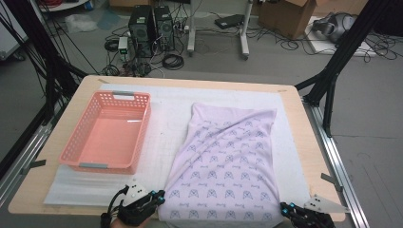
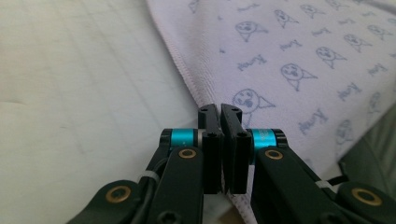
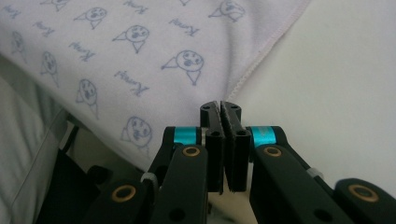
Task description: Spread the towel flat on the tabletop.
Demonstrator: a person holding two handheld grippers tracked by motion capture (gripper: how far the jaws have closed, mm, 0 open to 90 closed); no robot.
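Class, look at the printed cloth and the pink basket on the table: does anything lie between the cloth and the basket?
Nothing visible does. Between the printed cloth and the pink basket lies only a bare strip of the white mat. The left gripper and right gripper are shut at the cloth's near corners, and the basket holds nothing.

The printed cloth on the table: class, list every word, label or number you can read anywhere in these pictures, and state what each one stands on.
Cloth: a short blue script word repeats between the little cartoon faces, too blurred to read with certainty.
Pink basket: no text visible.
Left gripper and right gripper: no markings readable.
Cardboard box on the floor behind: no readable label.
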